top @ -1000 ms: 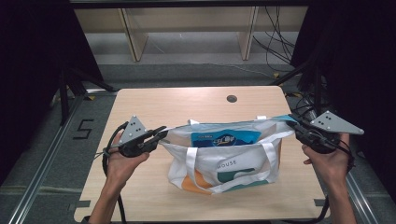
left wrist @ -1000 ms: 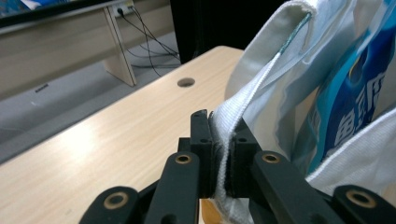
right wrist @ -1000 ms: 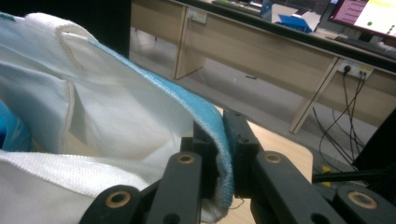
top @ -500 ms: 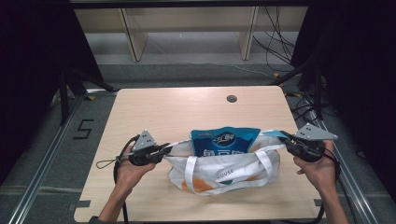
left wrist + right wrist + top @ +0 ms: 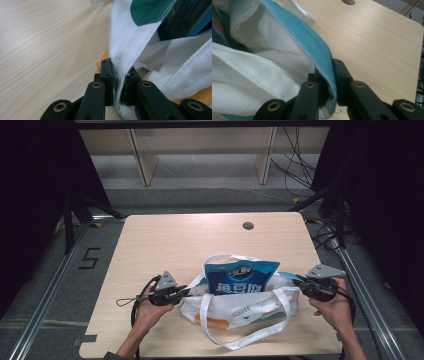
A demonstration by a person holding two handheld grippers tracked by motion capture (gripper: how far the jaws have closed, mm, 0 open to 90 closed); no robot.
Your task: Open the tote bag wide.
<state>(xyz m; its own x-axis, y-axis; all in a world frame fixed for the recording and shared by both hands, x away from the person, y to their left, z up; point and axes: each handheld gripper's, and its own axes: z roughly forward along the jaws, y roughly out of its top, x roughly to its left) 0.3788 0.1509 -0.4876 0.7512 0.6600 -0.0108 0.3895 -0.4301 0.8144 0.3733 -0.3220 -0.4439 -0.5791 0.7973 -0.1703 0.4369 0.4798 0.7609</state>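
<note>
the left gripper [image 5: 186, 291] is clamped on the white edge of the tote bag [image 5: 240, 307], the cloth pinched flat between its jaws in the left gripper view [image 5: 119, 86]. the right gripper [image 5: 295, 281] bites the opposite edge the same way, its jaws shut on the blue-trimmed hem [image 5: 325, 65]. the bag lies between the two claws near the front edge of the table [image 5: 165, 240], its mouth pulled wide from both sides. a blue snack packet [image 5: 241, 276] stands up out of the opening, roughly midway between the grippers and just behind the line joining them. something orange [image 5: 212, 322] shows low at the bag's front, though whether it is an item inside or a print on the cloth is hard to tell. i judge the gripping and spreading done; what is left seems to be settling the packet fully down and dealing with the loose handles [image 5: 235, 340].
</note>
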